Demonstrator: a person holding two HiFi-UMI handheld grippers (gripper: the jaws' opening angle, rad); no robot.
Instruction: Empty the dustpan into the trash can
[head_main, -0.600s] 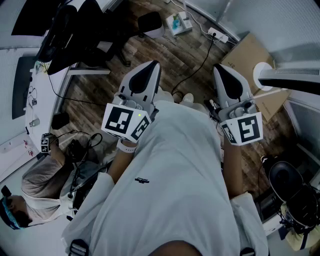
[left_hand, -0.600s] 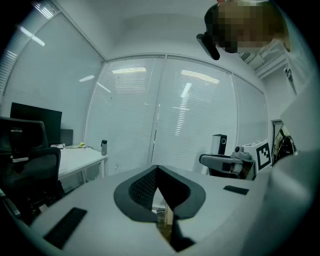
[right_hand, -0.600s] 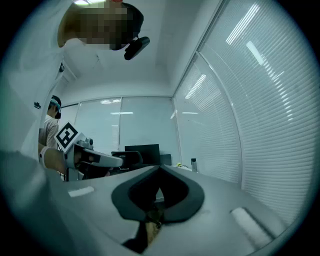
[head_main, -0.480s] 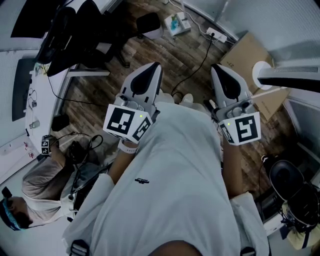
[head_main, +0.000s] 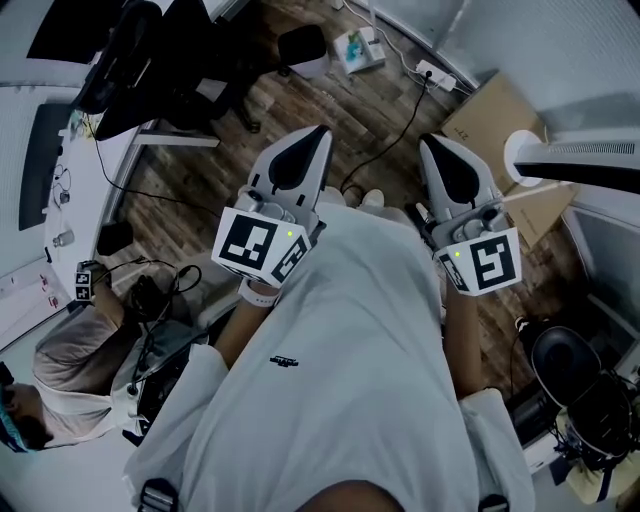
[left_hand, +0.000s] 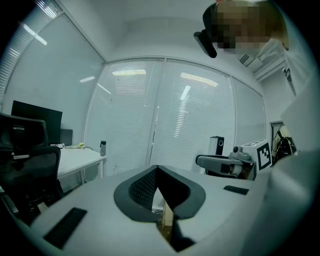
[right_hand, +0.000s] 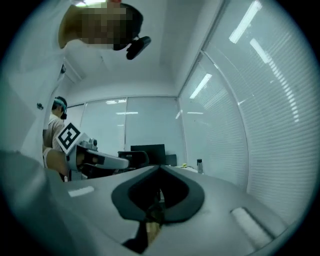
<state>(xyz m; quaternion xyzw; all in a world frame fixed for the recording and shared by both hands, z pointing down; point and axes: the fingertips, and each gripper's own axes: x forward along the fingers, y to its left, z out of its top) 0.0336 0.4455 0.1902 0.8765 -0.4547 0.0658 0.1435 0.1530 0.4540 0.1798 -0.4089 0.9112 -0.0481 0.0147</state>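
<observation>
No dustpan shows in any view, and I cannot make out a trash can. In the head view my left gripper (head_main: 321, 131) and right gripper (head_main: 424, 143) are held side by side in front of the person's white shirt, above the wooden floor. Both are shut with nothing between the jaws. The left gripper view looks level along the closed left gripper (left_hand: 156, 168) at window blinds, with the right gripper (left_hand: 227, 164) beside it. In the right gripper view the closed right gripper (right_hand: 160, 168) faces the room, and the left gripper (right_hand: 100, 159) shows at left.
A person sits at lower left (head_main: 70, 365) beside a white desk (head_main: 45, 190). A black office chair (head_main: 170, 60) stands at the top left. A cardboard box (head_main: 495, 110), a power strip (head_main: 435, 72) with cables and a dark round object (head_main: 565, 360) lie to the right.
Both grippers have edged slightly toward each other and stay shut. The head view has shifted a little, so the seated person sits further left in the picture.
</observation>
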